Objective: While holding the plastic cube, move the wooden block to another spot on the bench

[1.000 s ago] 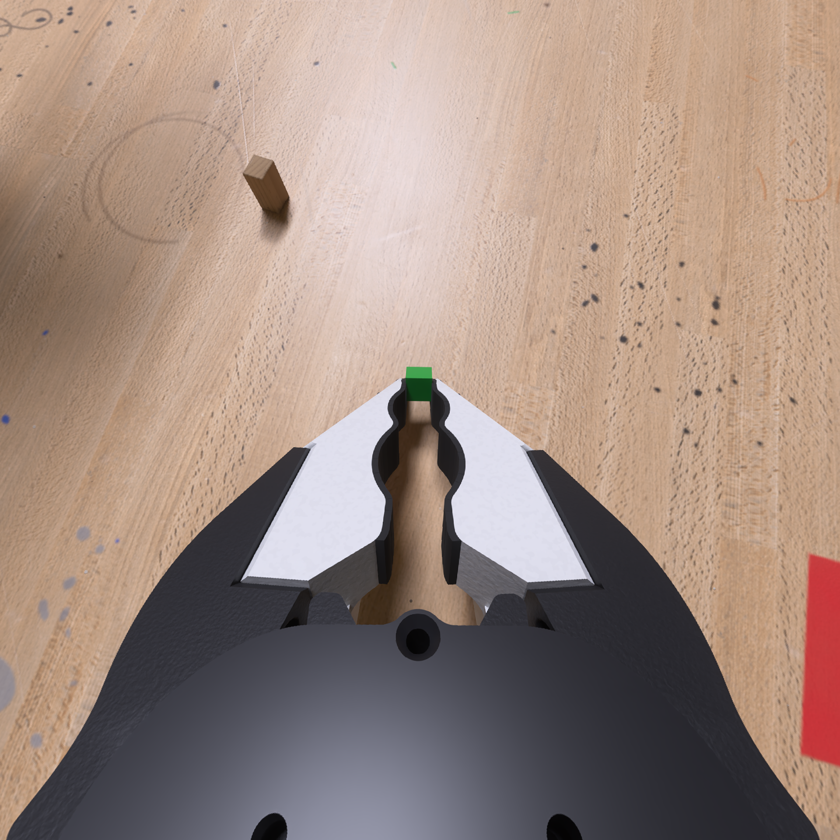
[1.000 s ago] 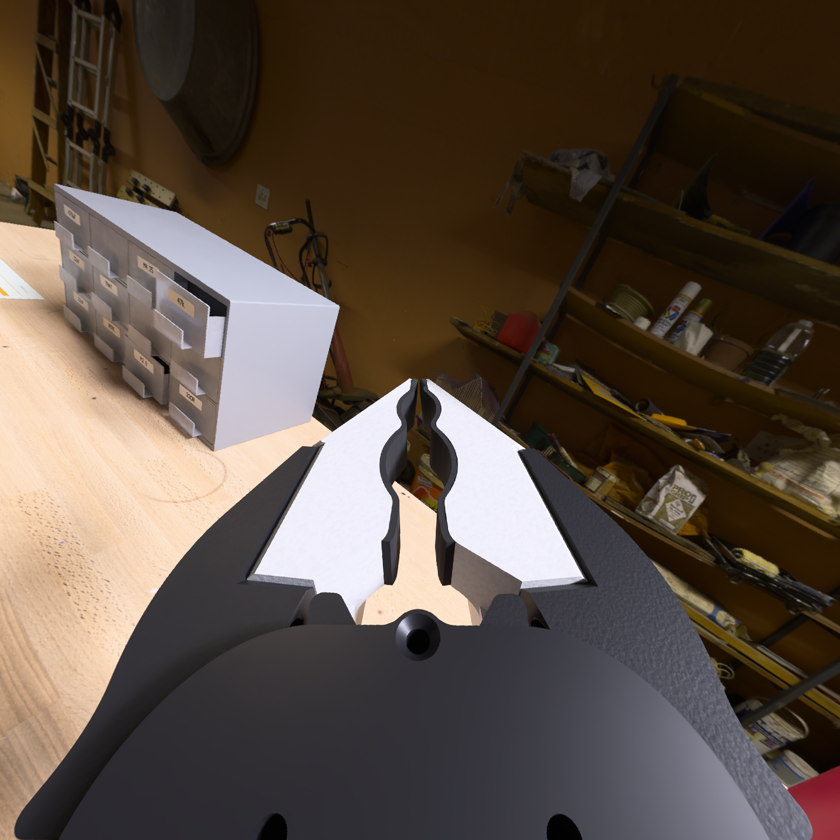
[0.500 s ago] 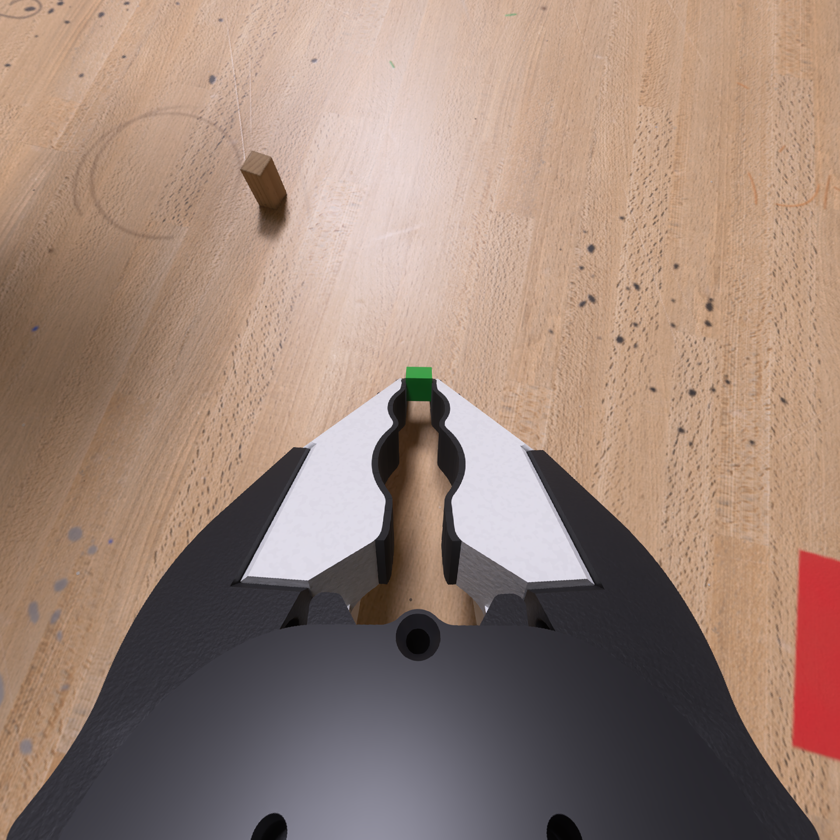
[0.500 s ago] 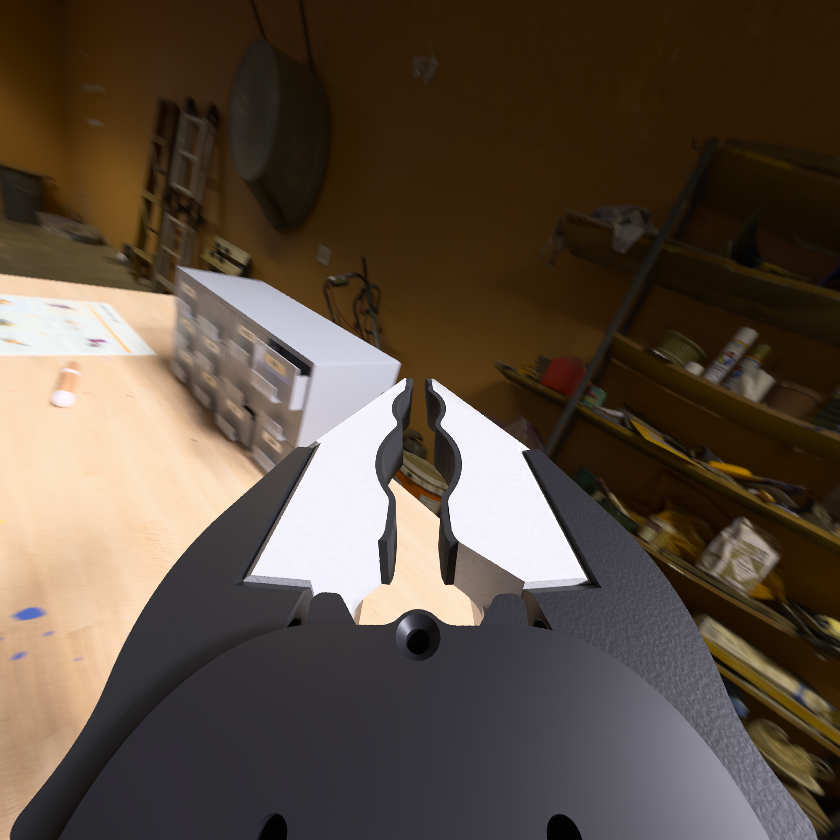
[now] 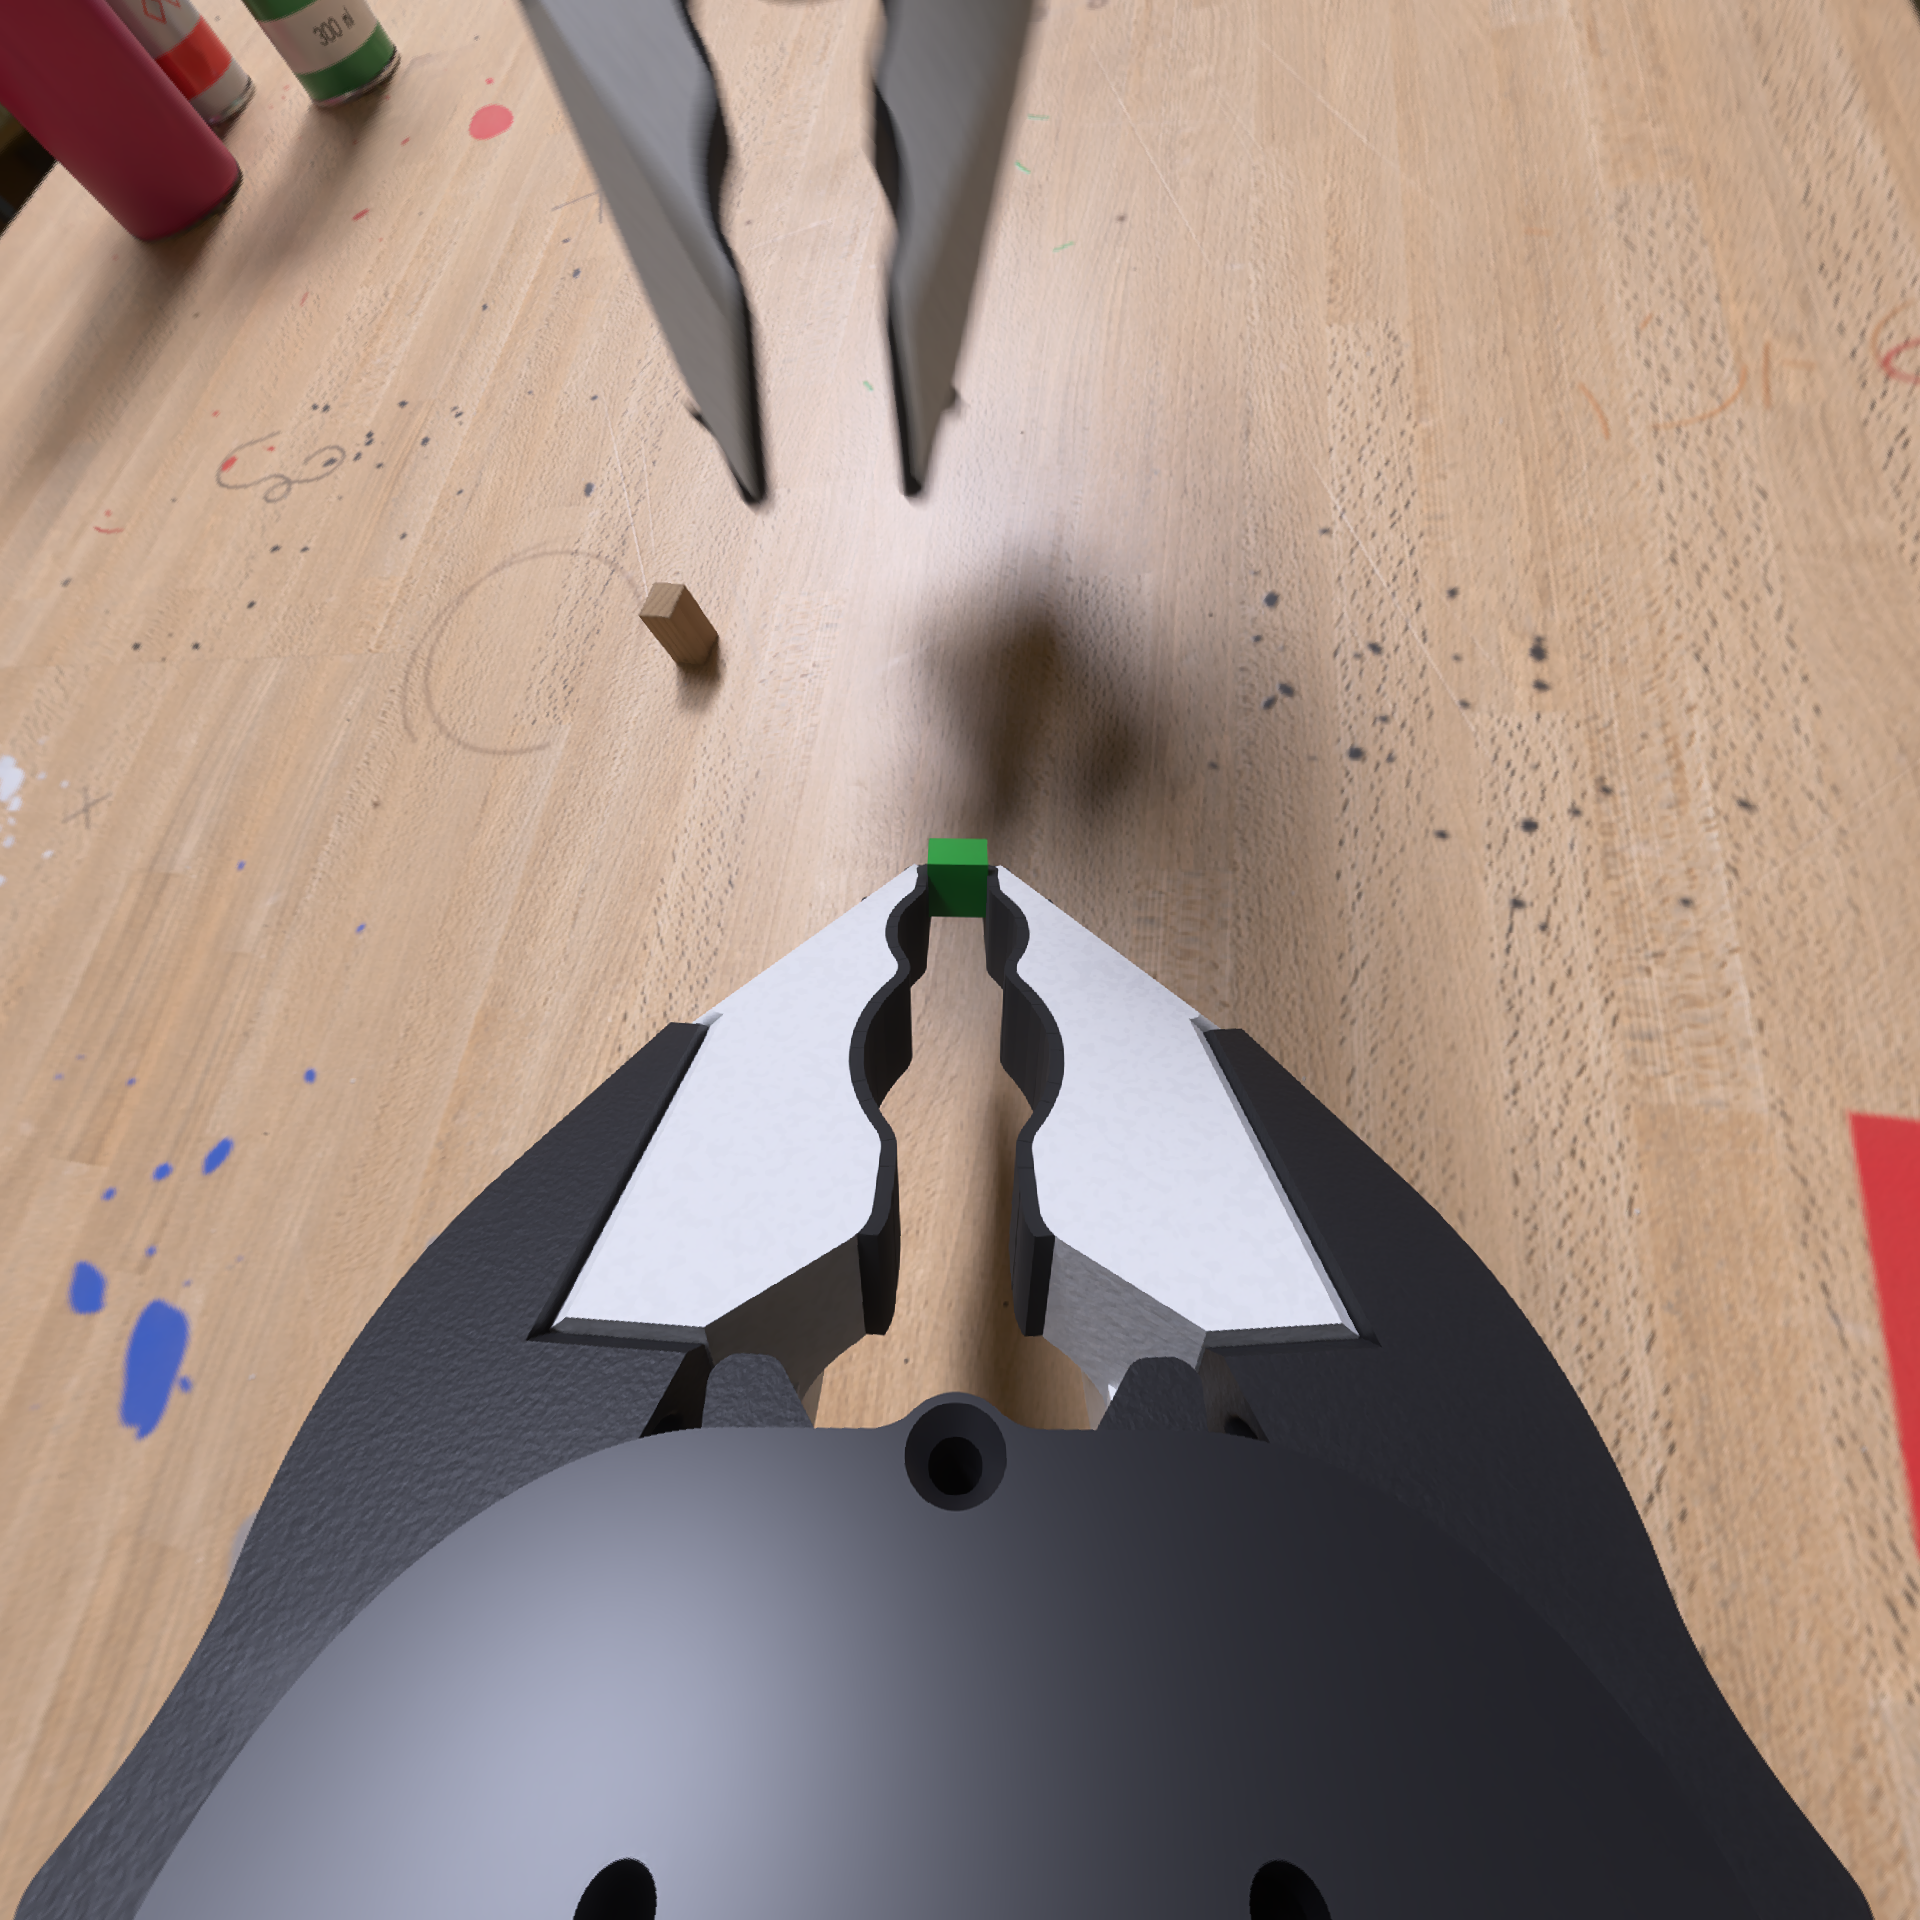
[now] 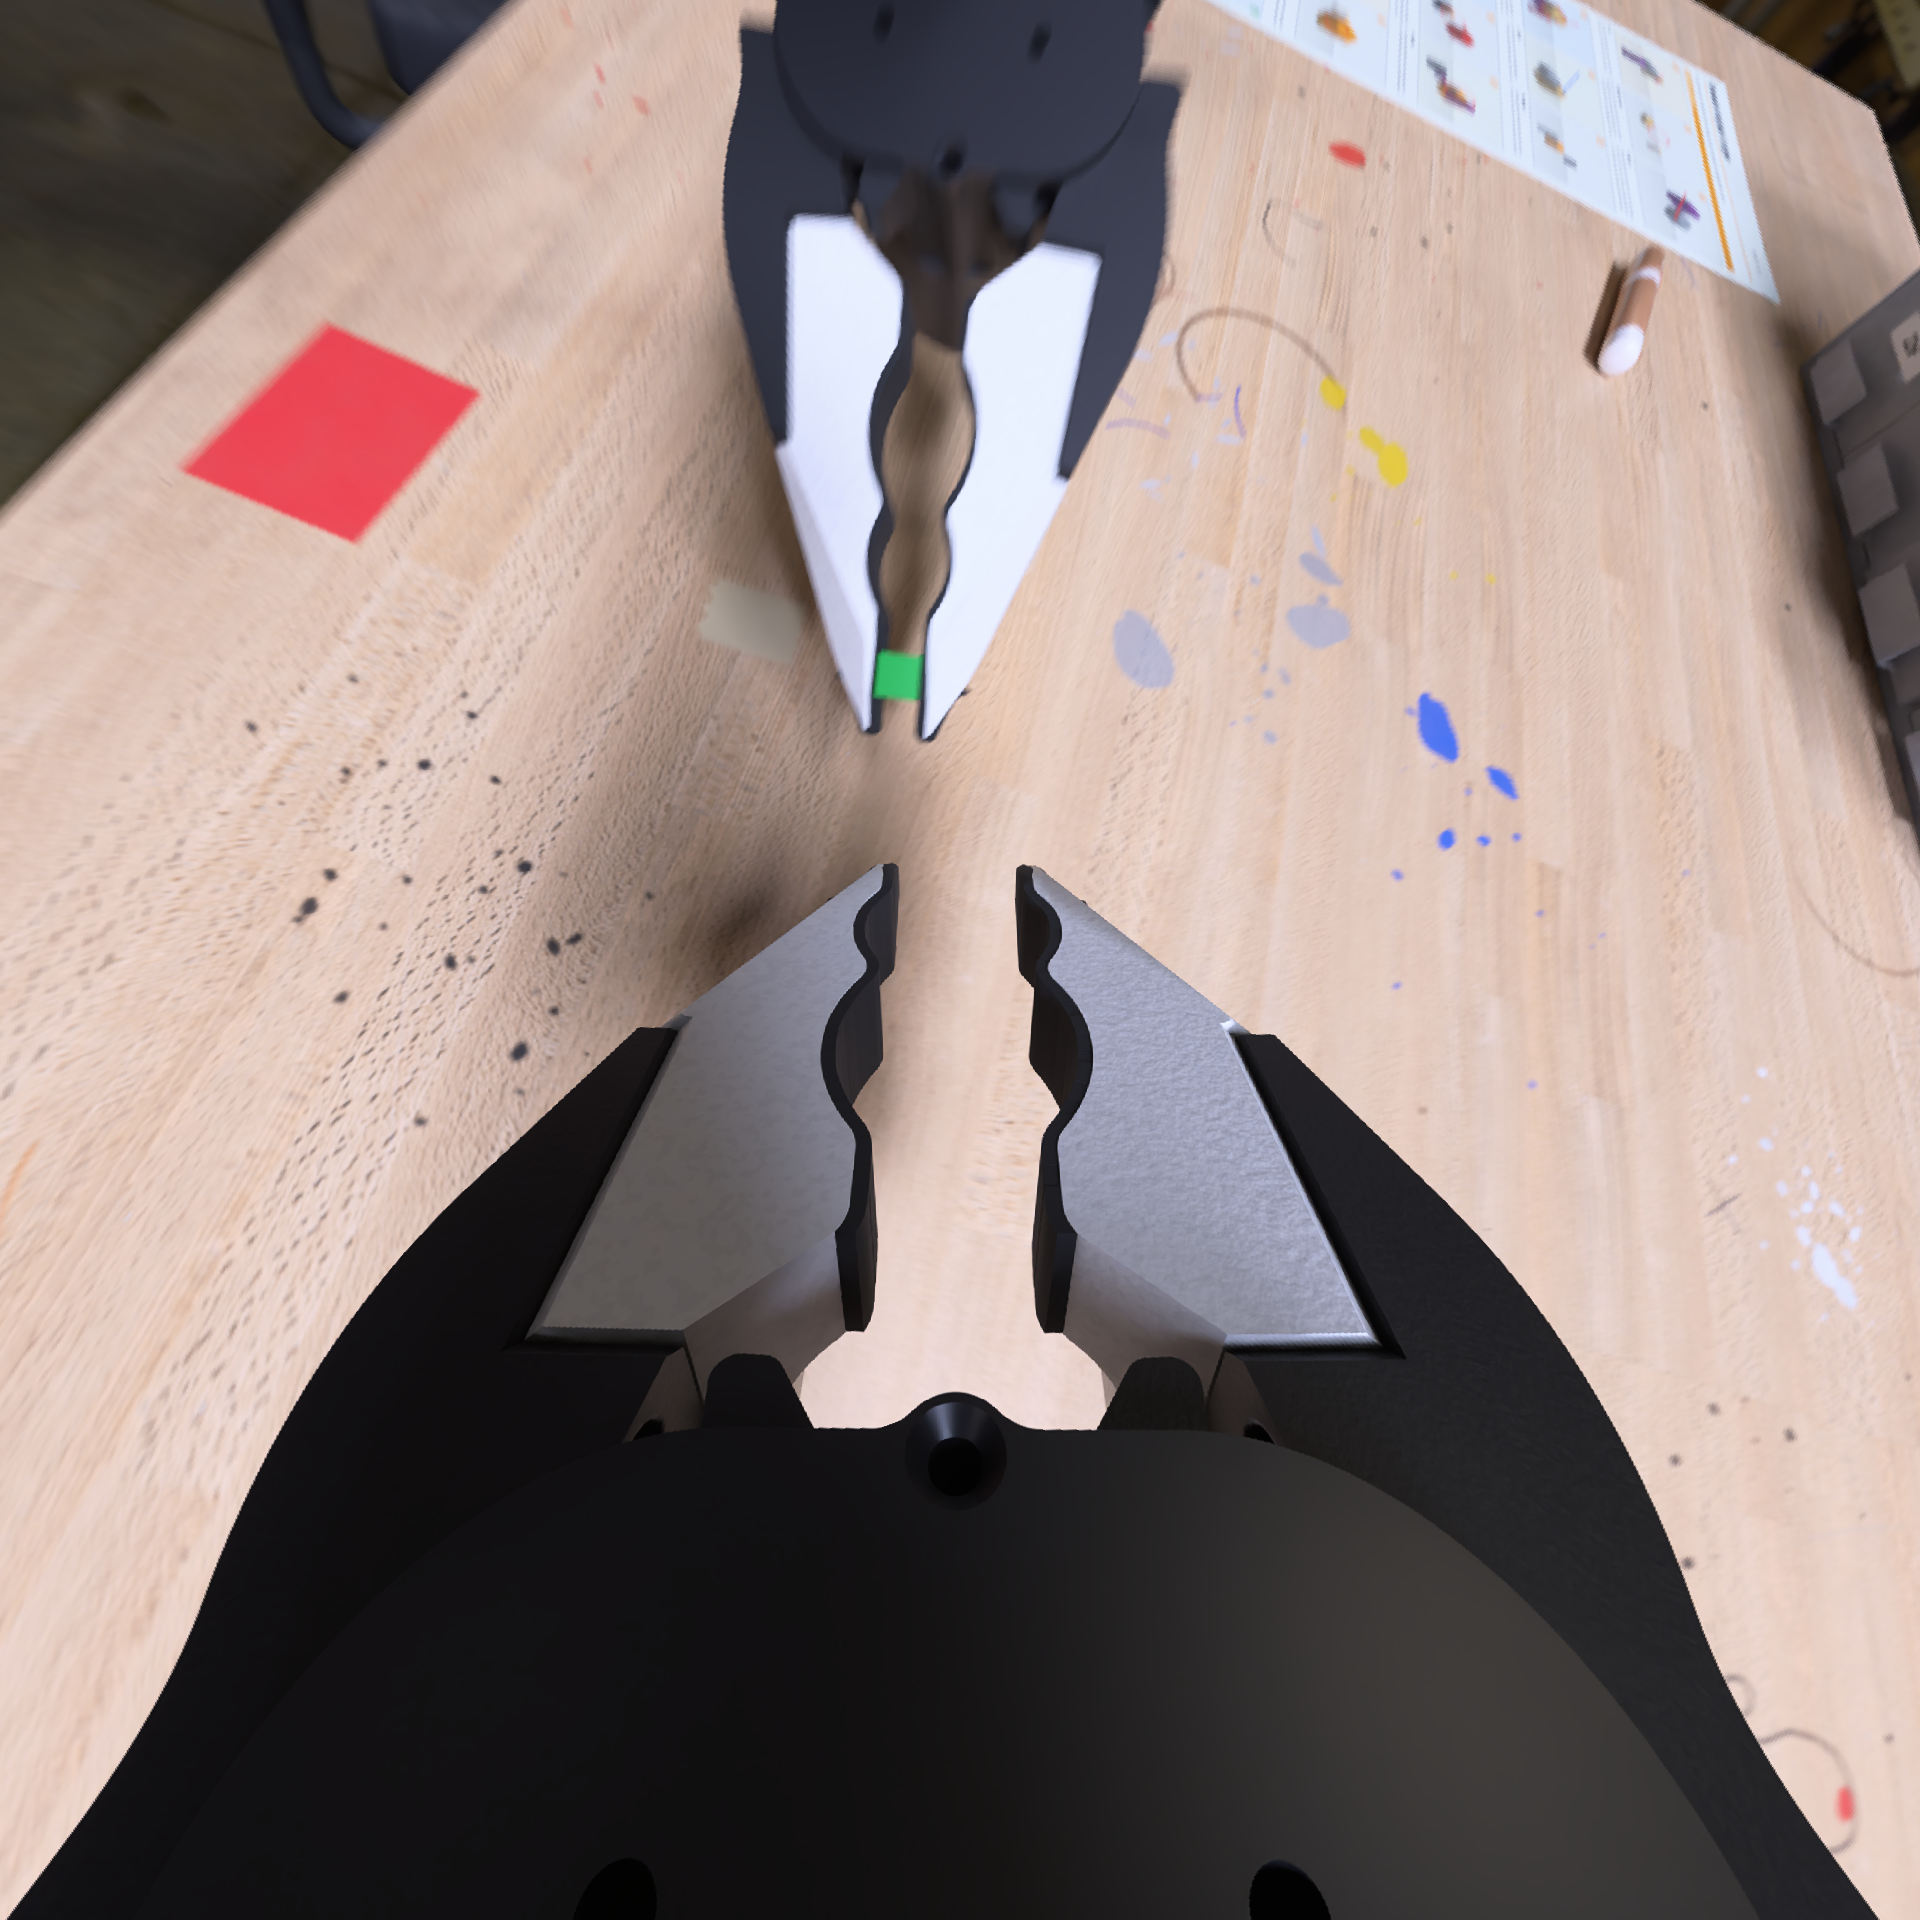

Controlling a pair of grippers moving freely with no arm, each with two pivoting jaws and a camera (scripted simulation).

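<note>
My left gripper [image 5: 956, 883] is shut on a small green plastic cube [image 5: 956, 881] at its fingertips, held just above the bench. The wooden block [image 5: 678, 623] stands on the bench ahead and to the left of it, untouched. My right gripper [image 6: 956, 883] is open and empty, raised over the bench, pointing down toward the left gripper [image 6: 899, 727] and the cube [image 6: 897, 675]. Its fingers also show in the left wrist view [image 5: 727, 312], hanging beyond the block and slightly right of it. The block does not show in the right wrist view.
Spray cans [image 5: 114, 125] stand at the far left of the bench. A red patch [image 6: 332, 431] lies flat on the bench, also in the left wrist view [image 5: 1886, 1299]. A paper sheet [image 6: 1507, 104], a marker [image 6: 1626, 312] and a grey drawer cabinet [image 6: 1870, 499] sit at the right.
My right gripper has swung from facing the shelves down to the bench, opposite the left gripper, and its jaws have opened wider. The left gripper still holds the cube; the block has not moved.
</note>
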